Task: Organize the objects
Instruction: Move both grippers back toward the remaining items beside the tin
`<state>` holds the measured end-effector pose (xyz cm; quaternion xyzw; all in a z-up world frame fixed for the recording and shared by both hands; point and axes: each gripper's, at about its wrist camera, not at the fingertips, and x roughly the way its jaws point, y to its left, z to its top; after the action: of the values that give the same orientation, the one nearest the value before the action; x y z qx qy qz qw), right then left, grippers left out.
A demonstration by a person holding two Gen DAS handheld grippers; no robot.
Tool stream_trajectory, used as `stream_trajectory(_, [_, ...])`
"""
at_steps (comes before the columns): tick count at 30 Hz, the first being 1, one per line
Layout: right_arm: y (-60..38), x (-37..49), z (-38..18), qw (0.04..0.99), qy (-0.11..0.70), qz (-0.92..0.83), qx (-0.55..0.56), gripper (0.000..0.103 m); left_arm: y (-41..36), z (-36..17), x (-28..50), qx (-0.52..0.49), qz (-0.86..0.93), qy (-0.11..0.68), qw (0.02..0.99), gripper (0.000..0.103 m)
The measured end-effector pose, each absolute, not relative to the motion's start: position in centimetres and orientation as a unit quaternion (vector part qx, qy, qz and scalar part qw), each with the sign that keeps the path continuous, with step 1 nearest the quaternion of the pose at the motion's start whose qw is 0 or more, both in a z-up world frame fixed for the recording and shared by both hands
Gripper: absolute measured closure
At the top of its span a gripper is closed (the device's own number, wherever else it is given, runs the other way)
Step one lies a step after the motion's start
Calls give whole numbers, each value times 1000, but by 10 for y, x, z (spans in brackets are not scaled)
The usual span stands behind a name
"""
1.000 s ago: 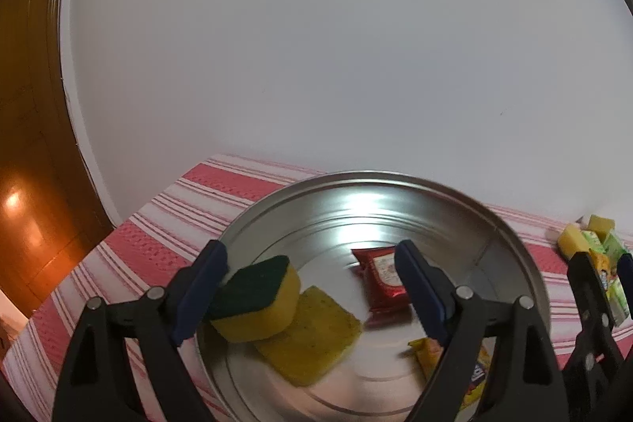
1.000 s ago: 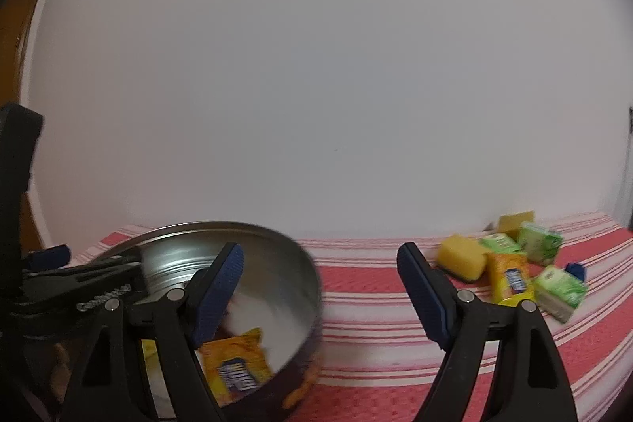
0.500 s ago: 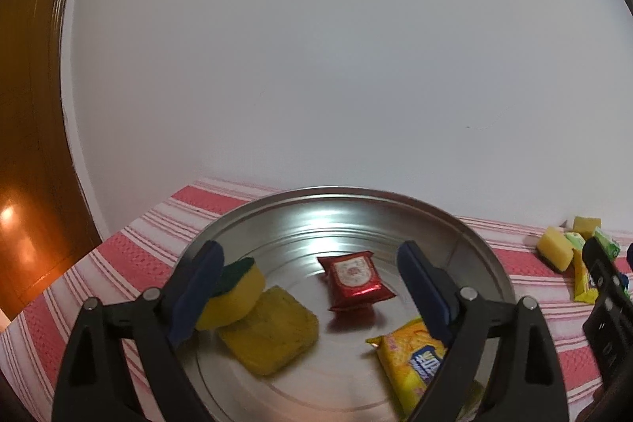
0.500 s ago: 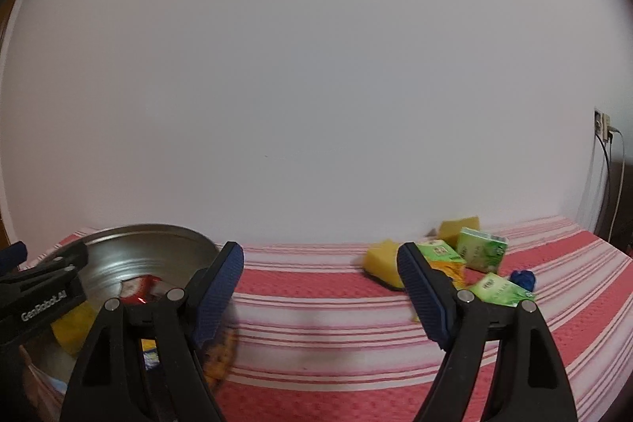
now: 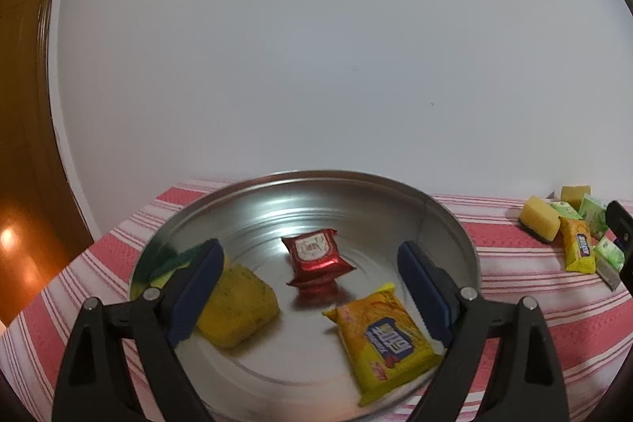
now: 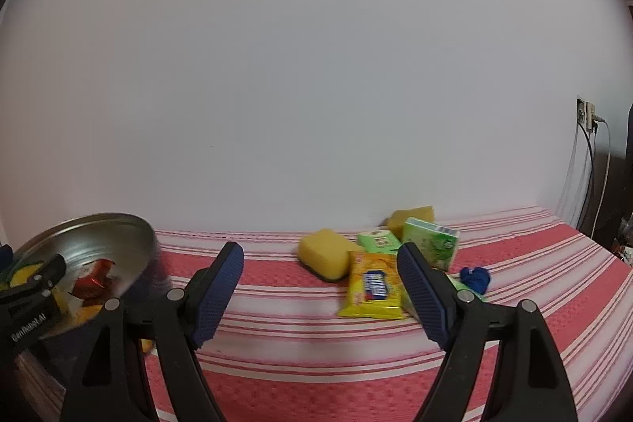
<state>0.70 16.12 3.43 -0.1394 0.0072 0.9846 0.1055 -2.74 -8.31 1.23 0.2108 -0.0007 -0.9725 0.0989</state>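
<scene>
Both hand-held grippers spread, empty: left (image 5: 306, 287) over metal tin (image 5: 455, 224), right (image 6: 320, 287) facing pile on counter (image 6: 316, 351). Yellow snack pack (image 6: 372, 283) nearest: light, crinkly, slippery; pinch mid-body across width. Sponges soft, squashy. Tin held 2 sponges, 1 red pack (image 5: 316, 256), 1 yellow pack (image 5: 385, 337). Pile: 2 sponges, approx 3 green packs, 1 blue item.

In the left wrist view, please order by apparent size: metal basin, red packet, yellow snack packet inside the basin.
1. metal basin, clearly largest.
2. yellow snack packet.
3. red packet.
The yellow packet lies nearer the camera, so its lead is unsure.
</scene>
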Motion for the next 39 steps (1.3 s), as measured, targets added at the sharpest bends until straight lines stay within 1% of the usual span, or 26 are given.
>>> stream_trajectory(6, [200, 14, 34, 121, 3, 982, -146, 21, -51, 12, -17, 209, -974, -12, 82, 12])
stream_trajectory(10, [236, 19, 30, 147, 11, 977, -152, 21, -24, 11, -14, 213, -975, -18, 58, 8])
stream_trajectory(18, [289, 19, 27, 168, 21, 971, -170, 21, 36, 10, -9, 218, -974, -51, 26, 7])
stream_trajectory(25, [331, 21, 28, 169, 46, 964, -201, 21, 79, 5, -19, 261, -964, -56, -7, 6])
stream_trajectory(28, [345, 21, 27, 166, 50, 961, -215, 21, 100, -1, -22, 279, -958, -56, -25, 6])
stream_trajectory(33, [377, 10, 22, 159, 98, 951, -248, 21, 128, -7, -26, 297, -951, -71, -45, 6])
stream_trajectory(35, [380, -1, 18, 142, 106, 946, -269, 21, 134, -7, -28, 305, -949, -68, -49, 6])
stream_trajectory(39, [373, -24, 10, 108, 95, 944, -297, 23, 142, -12, -36, 334, -939, -52, -57, 6])
